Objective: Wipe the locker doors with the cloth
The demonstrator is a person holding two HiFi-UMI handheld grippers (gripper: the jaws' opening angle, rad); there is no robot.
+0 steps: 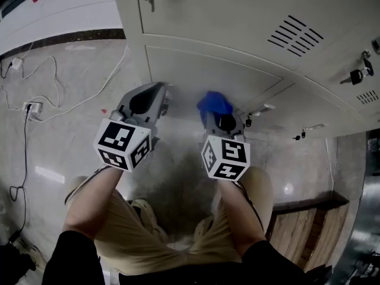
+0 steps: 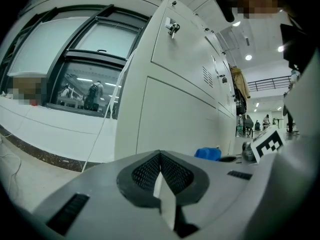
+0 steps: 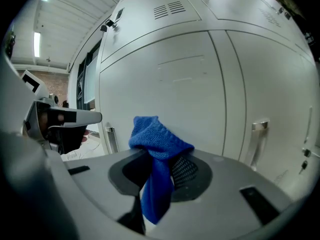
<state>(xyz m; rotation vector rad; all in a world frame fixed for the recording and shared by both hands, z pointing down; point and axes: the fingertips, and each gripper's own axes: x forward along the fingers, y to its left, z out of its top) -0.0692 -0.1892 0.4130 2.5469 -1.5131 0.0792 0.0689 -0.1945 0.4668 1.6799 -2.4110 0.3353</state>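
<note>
The blue cloth (image 1: 214,103) bunches out of my right gripper (image 1: 221,119), which is shut on it low in front of a pale grey locker door (image 1: 208,70). In the right gripper view the cloth (image 3: 157,144) hangs folded between the jaws of the right gripper (image 3: 159,171), close to the door (image 3: 165,89) but apart from it. My left gripper (image 1: 160,92) hangs beside it to the left, near the locker's left corner. In its own view the left gripper (image 2: 161,180) is shut with nothing in it, and the cloth (image 2: 207,153) shows off to the right.
Keys hang in locks on the upper doors (image 1: 356,76). Metal door handles (image 1: 261,108) stick out low on the right. A power strip and white cables (image 1: 32,107) lie on the floor at left. A wooden bench (image 1: 309,224) stands at the lower right. The person's legs are below.
</note>
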